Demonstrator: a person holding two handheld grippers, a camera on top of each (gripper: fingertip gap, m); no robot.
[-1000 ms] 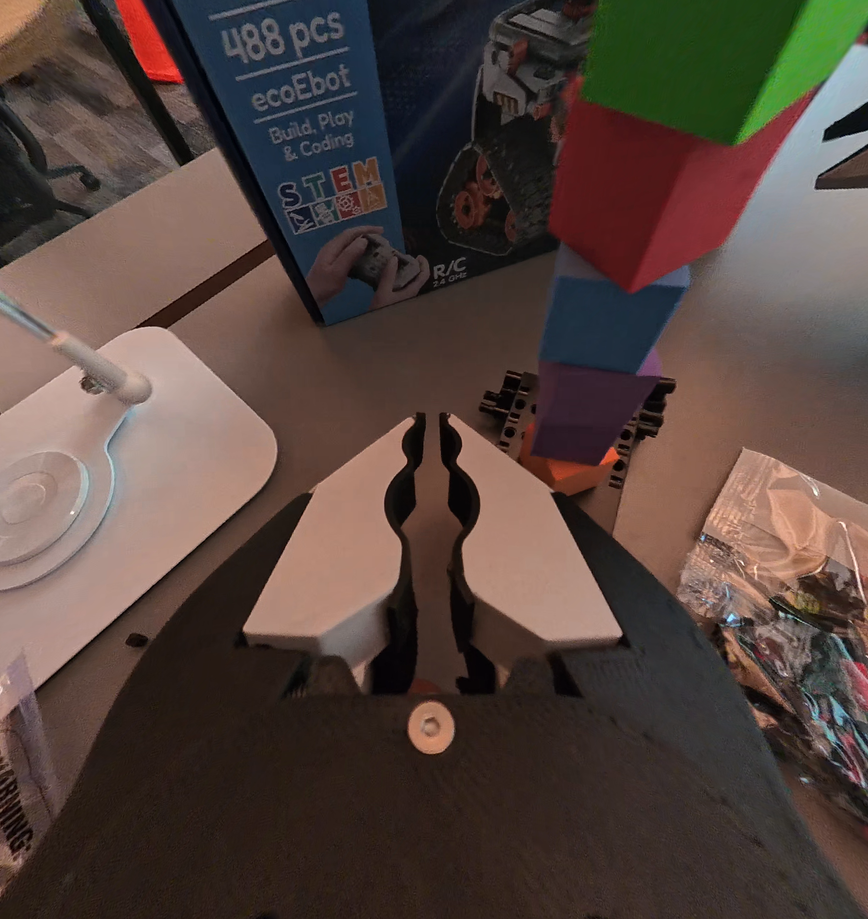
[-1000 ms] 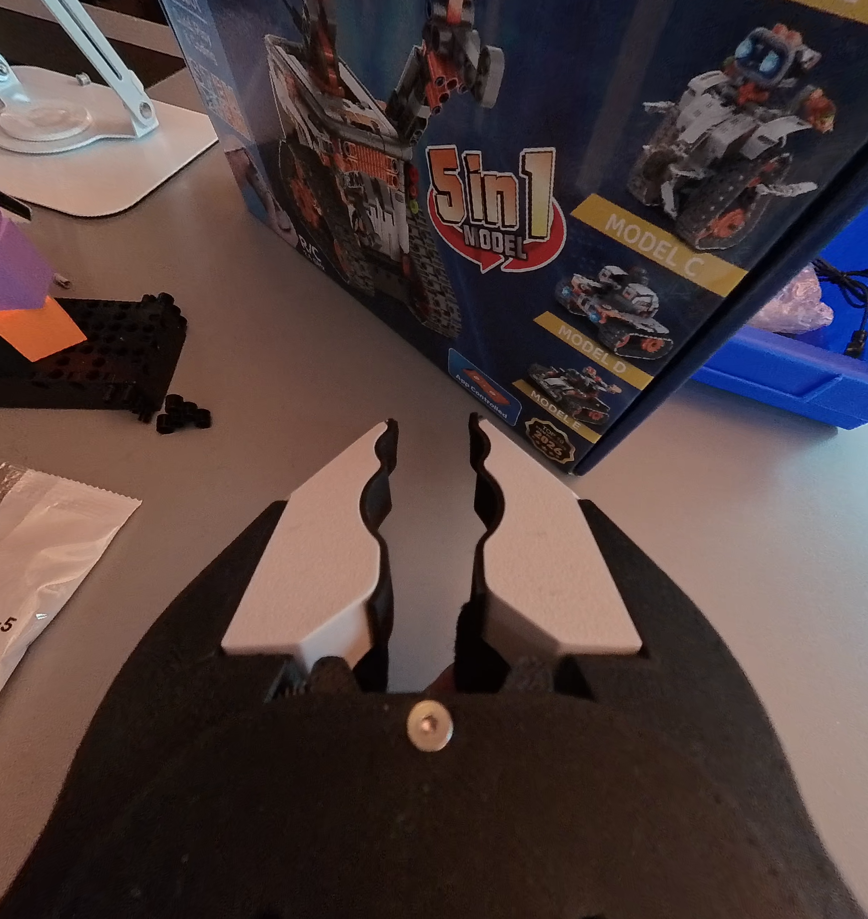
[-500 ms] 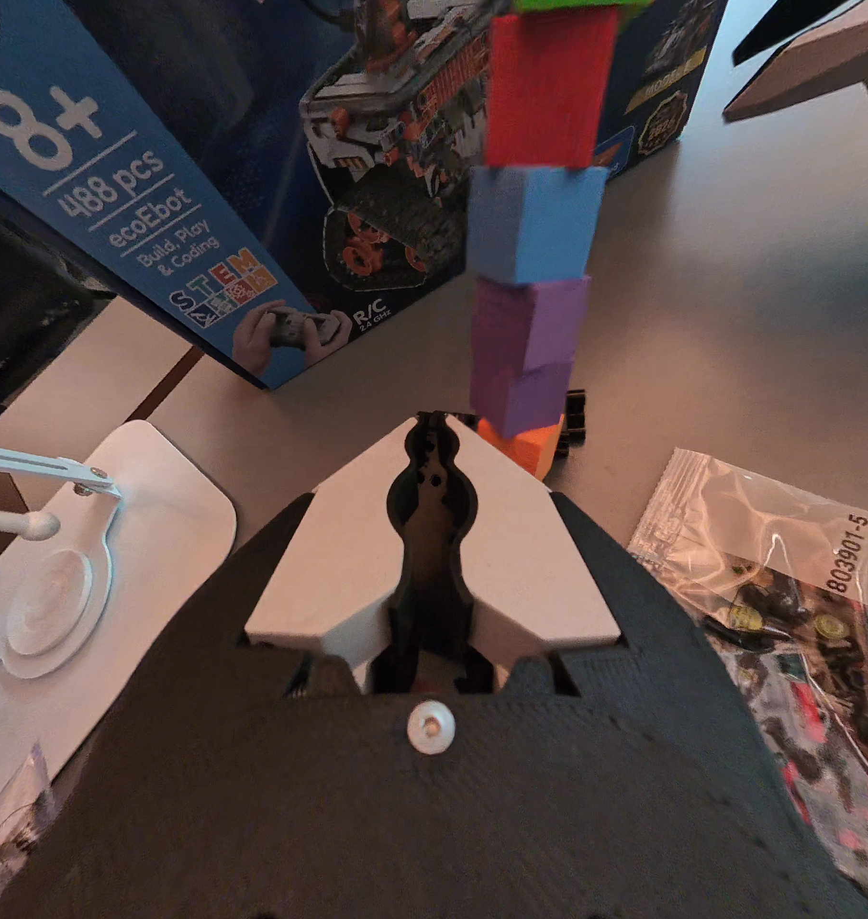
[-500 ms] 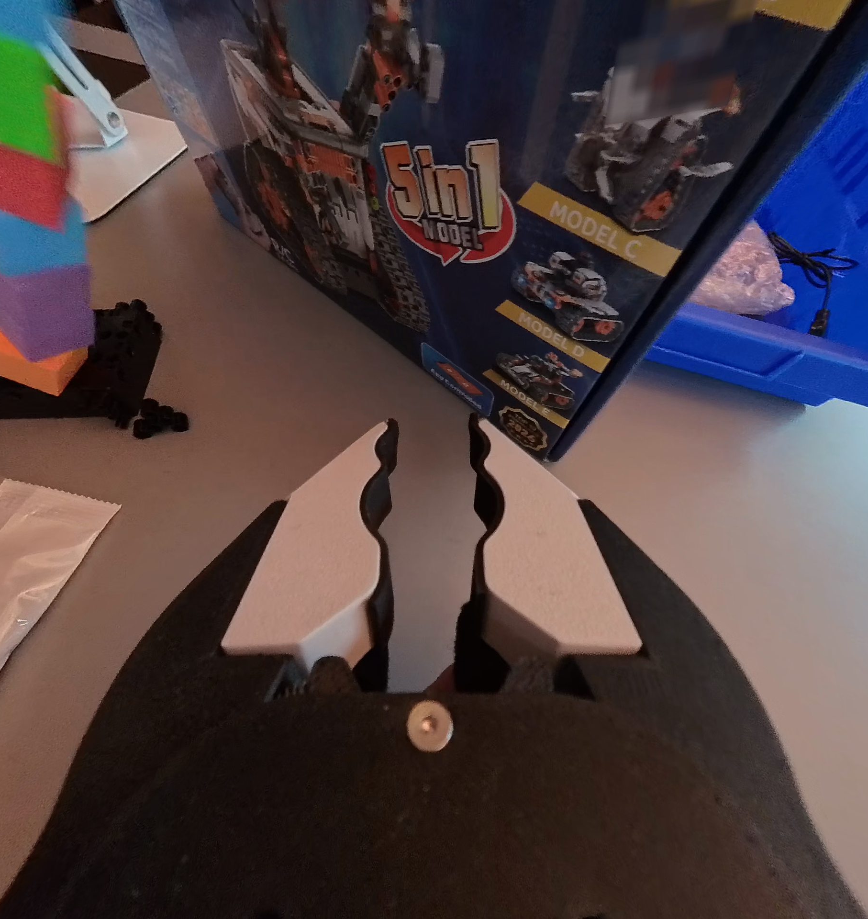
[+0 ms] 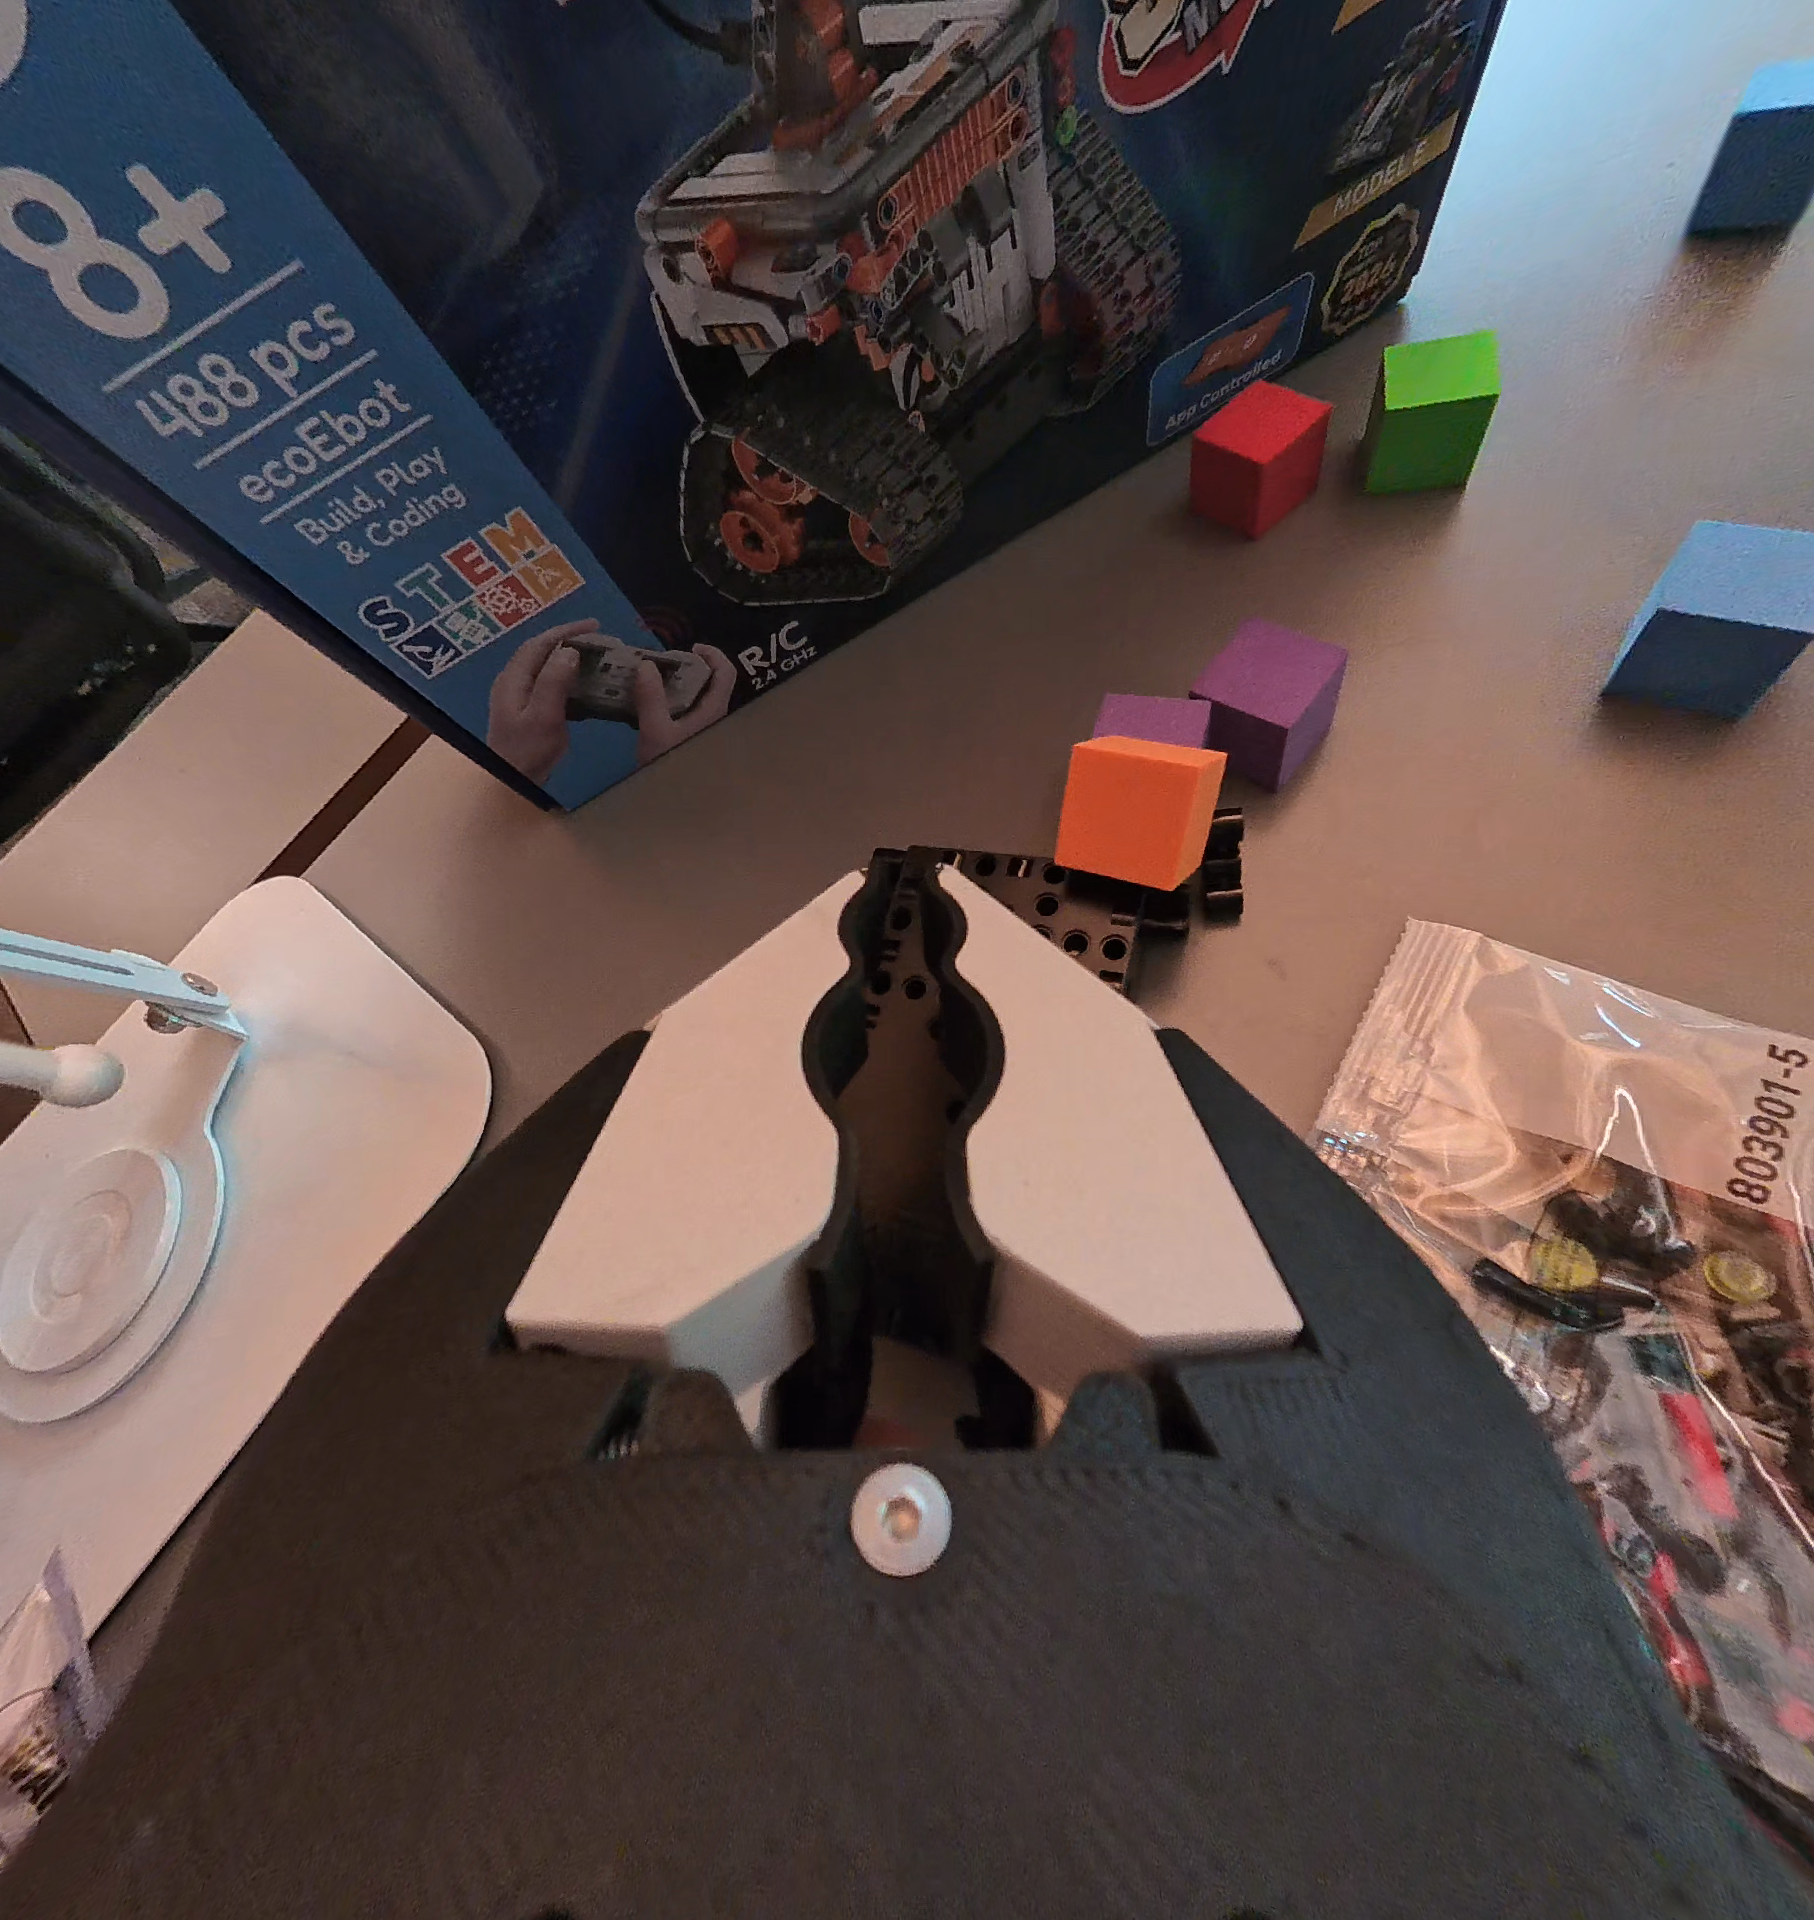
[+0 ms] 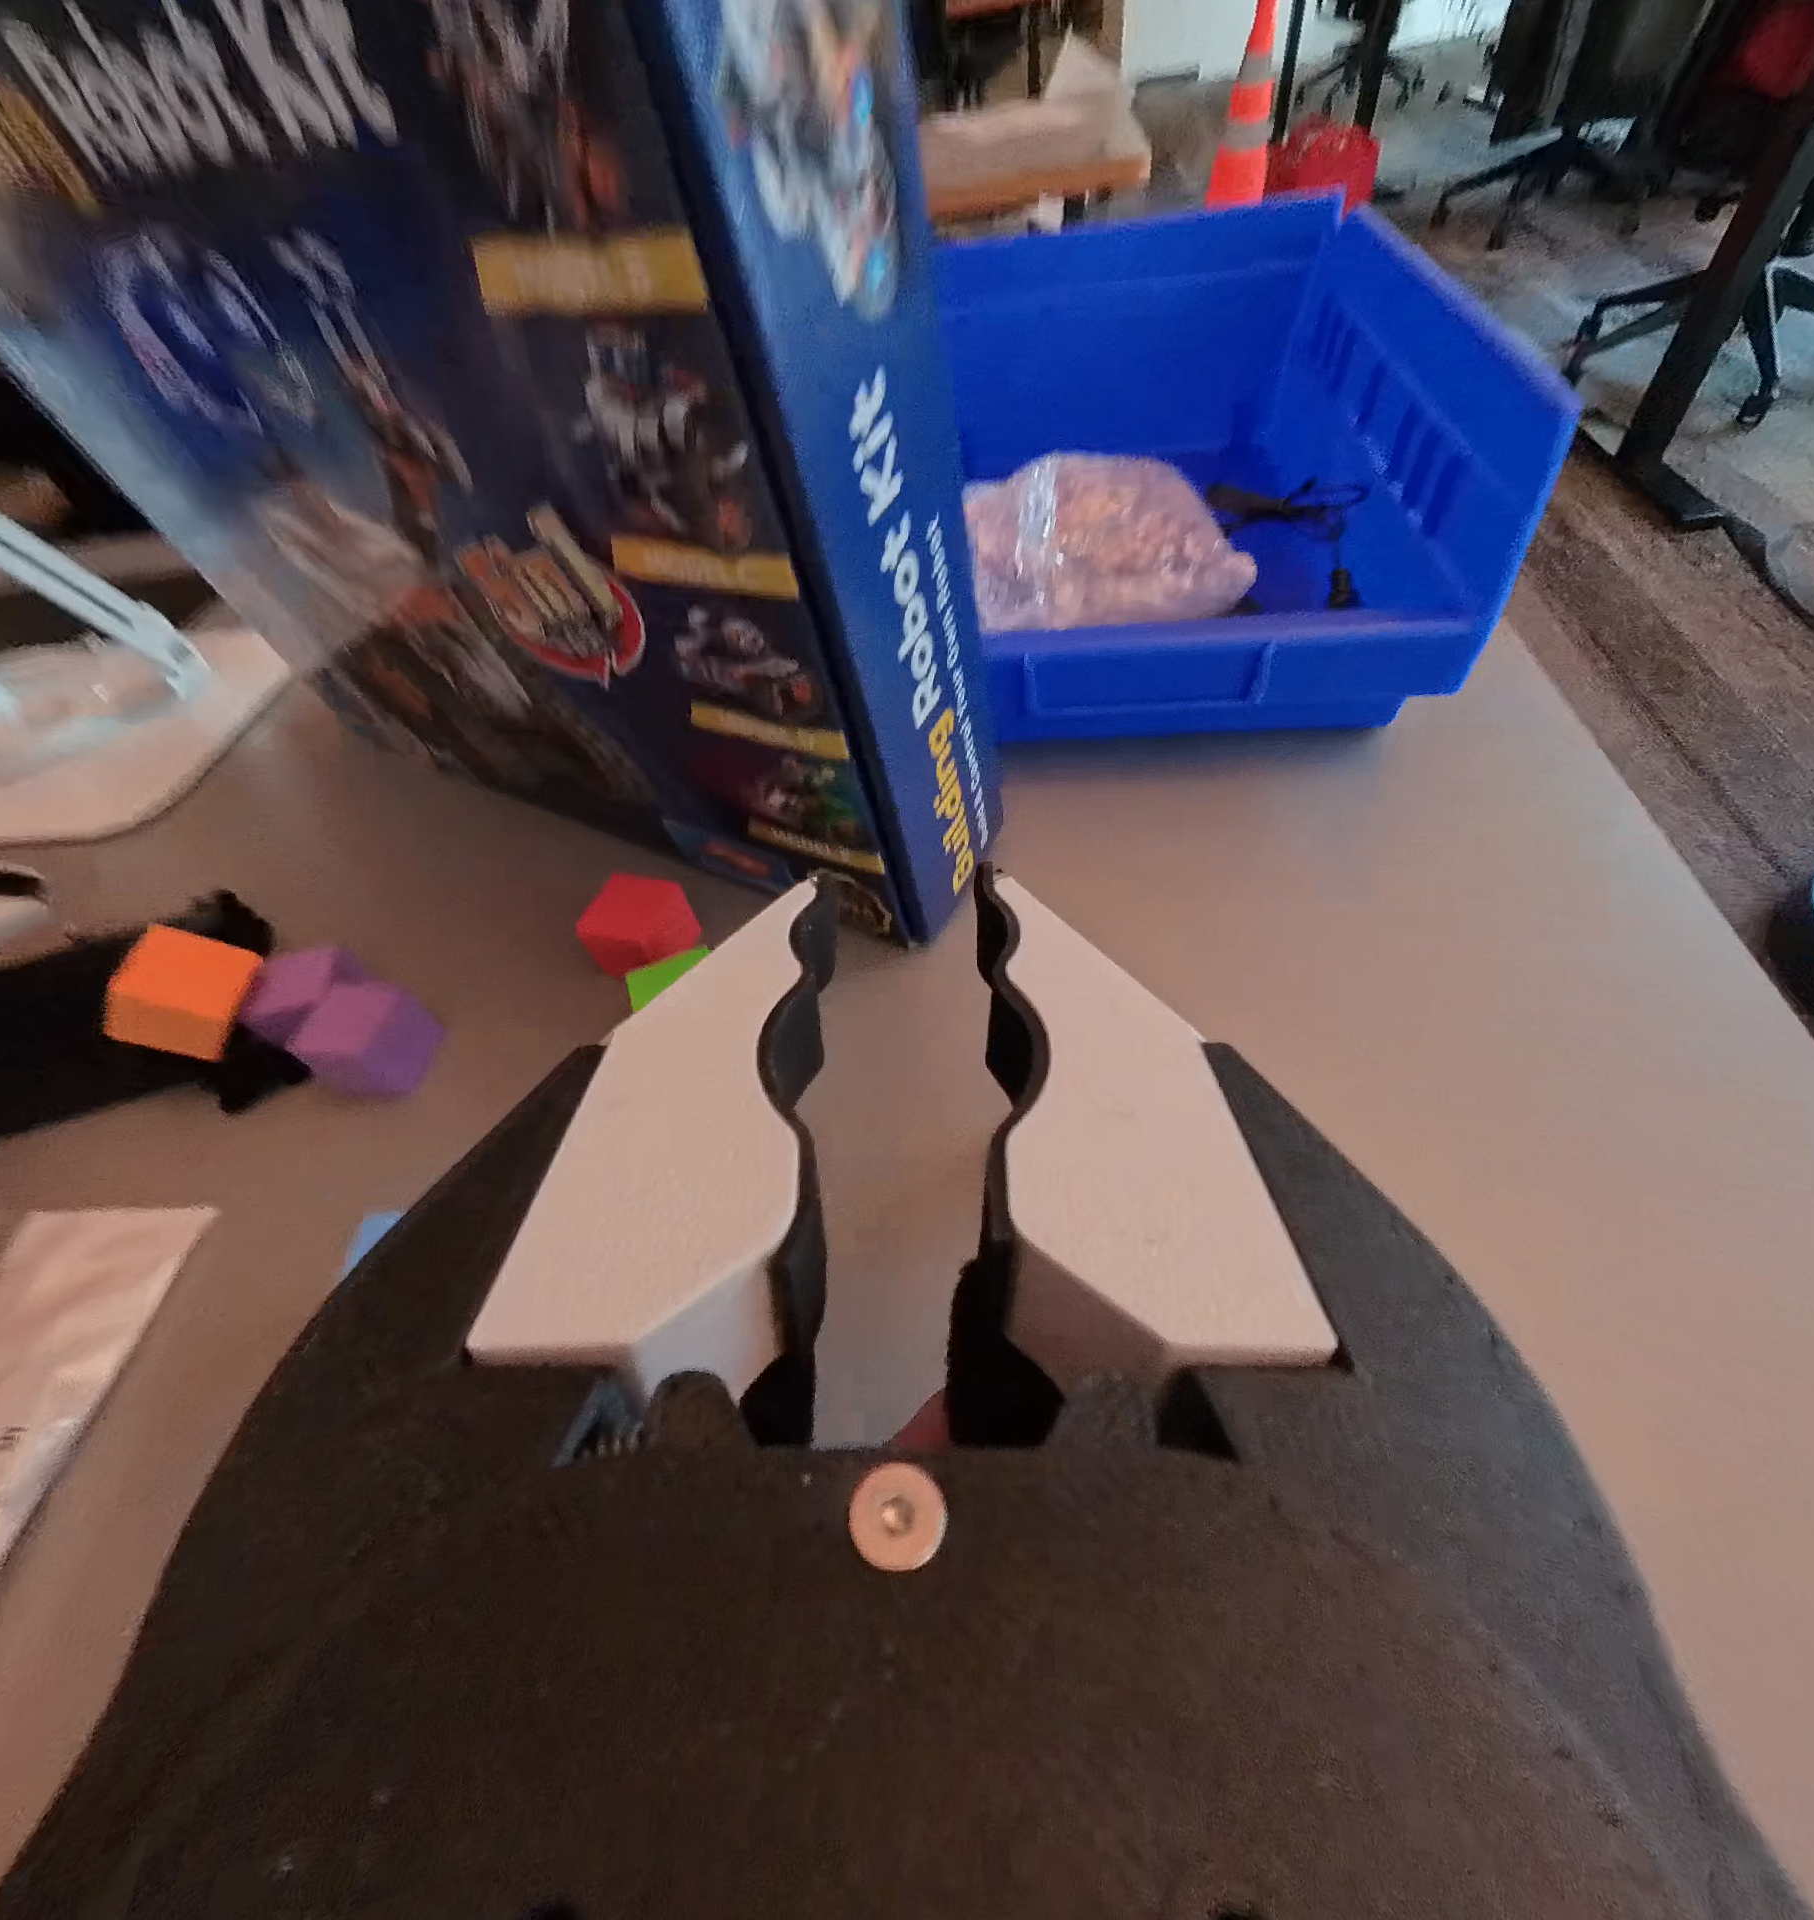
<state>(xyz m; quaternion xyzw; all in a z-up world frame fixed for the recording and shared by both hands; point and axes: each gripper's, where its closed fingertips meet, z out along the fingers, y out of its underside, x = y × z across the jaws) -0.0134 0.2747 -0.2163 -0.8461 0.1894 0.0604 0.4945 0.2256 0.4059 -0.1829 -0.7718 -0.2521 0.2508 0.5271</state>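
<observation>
Grey table (image 5: 1505, 831) with scattered foam cubes (image 5: 1258, 454)

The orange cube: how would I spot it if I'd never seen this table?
Find the tall blue toy box standing on the grey table. Just in front of its lower edge lies a flat black studded plate, and the orange cube sits on that plate. The two purple cubes beside it rest on the bare table, as do the red, green and blue ones farther off.

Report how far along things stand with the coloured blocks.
Done: only the orange block sits on the black plate. In hand: nothing; left gripper jaws shut empty, right gripper open. Left: purple blocks, red block, green block, blue blocks lie loose on the table.
</observation>
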